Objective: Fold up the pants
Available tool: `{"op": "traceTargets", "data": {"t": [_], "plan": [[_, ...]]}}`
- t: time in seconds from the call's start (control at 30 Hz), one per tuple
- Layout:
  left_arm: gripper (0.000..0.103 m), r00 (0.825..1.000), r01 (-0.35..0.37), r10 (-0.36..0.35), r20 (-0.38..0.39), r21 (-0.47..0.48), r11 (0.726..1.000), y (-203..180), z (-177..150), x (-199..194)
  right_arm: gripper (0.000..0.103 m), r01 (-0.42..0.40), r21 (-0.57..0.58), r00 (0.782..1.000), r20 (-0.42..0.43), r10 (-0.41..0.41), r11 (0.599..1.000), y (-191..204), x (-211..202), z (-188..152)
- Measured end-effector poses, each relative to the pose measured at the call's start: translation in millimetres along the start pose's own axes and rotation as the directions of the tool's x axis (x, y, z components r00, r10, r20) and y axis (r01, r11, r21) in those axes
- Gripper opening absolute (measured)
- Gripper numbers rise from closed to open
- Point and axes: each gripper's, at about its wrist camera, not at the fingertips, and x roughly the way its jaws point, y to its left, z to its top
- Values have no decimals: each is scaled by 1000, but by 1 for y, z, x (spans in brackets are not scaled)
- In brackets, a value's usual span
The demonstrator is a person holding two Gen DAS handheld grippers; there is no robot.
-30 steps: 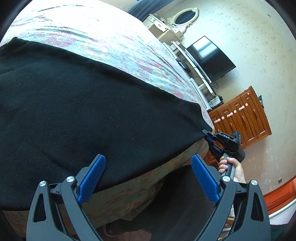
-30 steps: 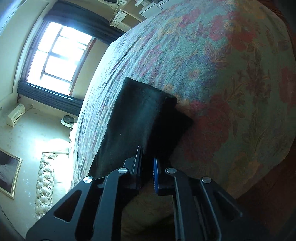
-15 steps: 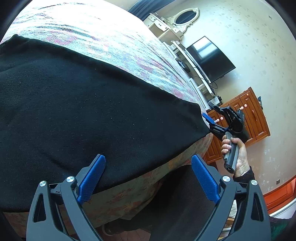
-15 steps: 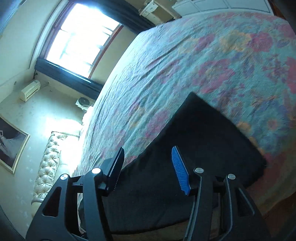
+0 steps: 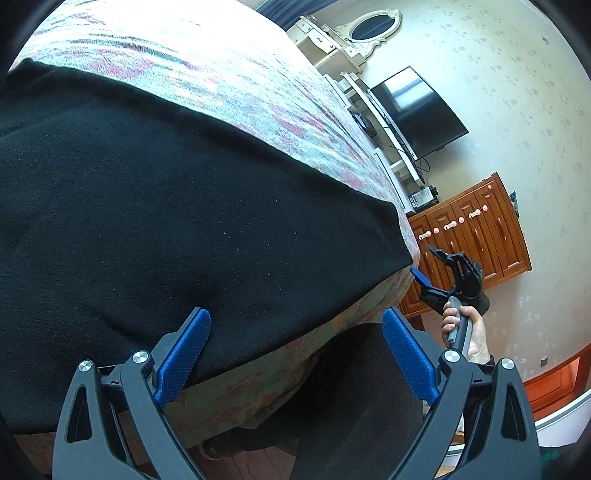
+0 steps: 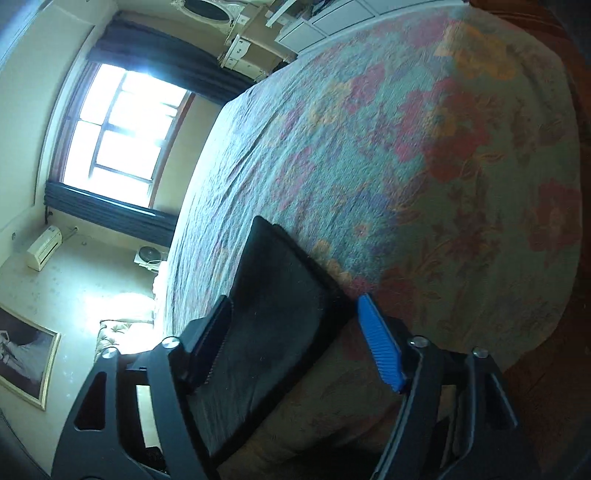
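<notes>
The black pants [image 5: 166, 221] lie flat along the near edge of a bed with a floral cover [image 5: 221, 70]. My left gripper [image 5: 295, 362] is open and empty, hovering at the bed's edge over the pants' near hem. My right gripper [image 6: 299, 347] is open and empty just off the pants' end corner [image 6: 280, 295]. It also shows in the left wrist view [image 5: 428, 266], held by a hand, a little clear of the pants' right corner.
A wooden cabinet [image 5: 476, 236], a TV [image 5: 417, 110] and a white dresser with mirror [image 5: 354, 33] stand beyond the bed's foot. A window [image 6: 122, 129] and a tufted bench [image 6: 114, 332] lie past the far side. Dark cloth [image 5: 351, 398] hangs below the bed edge.
My right gripper opened, let go of the pants' corner and drew back off the bed's edge. The pants now lie flat. My left gripper stayed open in place.
</notes>
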Motion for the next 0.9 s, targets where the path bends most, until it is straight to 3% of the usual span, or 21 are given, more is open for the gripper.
{"op": "traceTargets", "data": {"t": [0.1, 0.2, 0.3, 0.47, 0.63, 0.7, 0.83, 0.9], "plan": [[93, 992, -26, 16, 123, 75, 997, -12, 6, -29, 80, -11, -12, 1000, 3, 11, 1000, 1, -4, 9], [93, 969, -81, 39, 242, 166, 983, -15, 19, -65, 80, -49, -18, 999, -18, 48, 999, 0, 3, 16], [93, 942, -169, 114, 315, 155, 973, 6, 33, -96, 80, -74, 1, 996, -57, 74, 997, -5, 21, 23], [93, 916, -218, 226, 333, -60, 974, 85, 51, -134, 81, -67, 32, 990, -121, 71, 997, -15, 49, 17], [93, 895, -239, 302, 327, -220, 946, 143, 42, -157, 81, -147, 66, 975, -156, 156, 987, -15, 50, 2], [93, 894, -239, 311, 323, -243, 940, 159, 38, -165, 81, -171, 64, 966, -188, 180, 983, -13, 53, -4], [93, 897, -227, 286, 338, -204, 952, 163, 31, -168, 80, -198, 71, 955, -210, 209, 978, -10, 61, -9], [93, 901, -242, 291, 321, -186, 952, 164, 30, -164, 69, -172, 60, 961, -210, 181, 983, -6, 67, -9]]}}
